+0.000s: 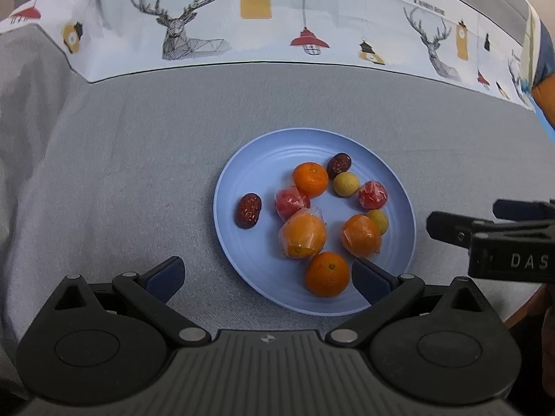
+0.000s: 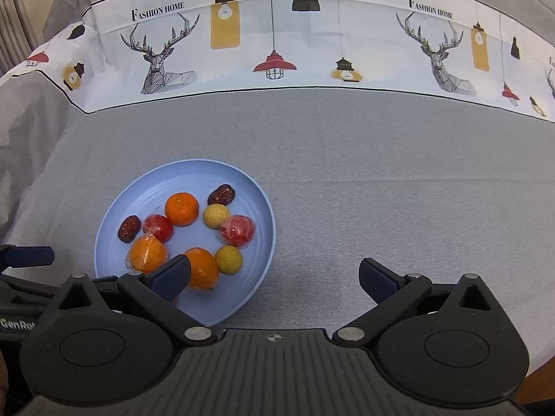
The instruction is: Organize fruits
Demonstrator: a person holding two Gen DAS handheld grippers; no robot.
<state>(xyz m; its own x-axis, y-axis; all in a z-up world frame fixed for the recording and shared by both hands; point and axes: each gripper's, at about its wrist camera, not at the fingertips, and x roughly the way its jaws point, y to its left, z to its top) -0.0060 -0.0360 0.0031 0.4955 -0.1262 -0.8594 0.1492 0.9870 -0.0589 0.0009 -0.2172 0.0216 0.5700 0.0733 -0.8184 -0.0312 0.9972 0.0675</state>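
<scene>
A light blue plate [image 1: 239, 242] on the grey cloth holds several fruits: oranges [image 1: 310, 179], two of them in plastic wrap [image 1: 302, 233], wrapped red fruits [image 1: 372, 194], two yellow round fruits [image 1: 346, 183] and two dark red dates [image 1: 248, 210]. My left gripper [image 1: 269, 277] is open and empty at the plate's near-left rim, beside an orange [image 1: 326, 274]. My right gripper [image 2: 275, 279] is open and empty at the plate's [image 2: 260, 242] near-right side, its left finger [image 2: 171, 277] over a wrapped orange [image 2: 203, 268]. It also shows in the left wrist view [image 1: 461, 228].
The table is covered with grey cloth [image 2: 381, 173]. A white band printed with deer and lamps [image 2: 277, 41] runs along the far edge. The table edge shows at the far right of the left wrist view [image 1: 523, 308].
</scene>
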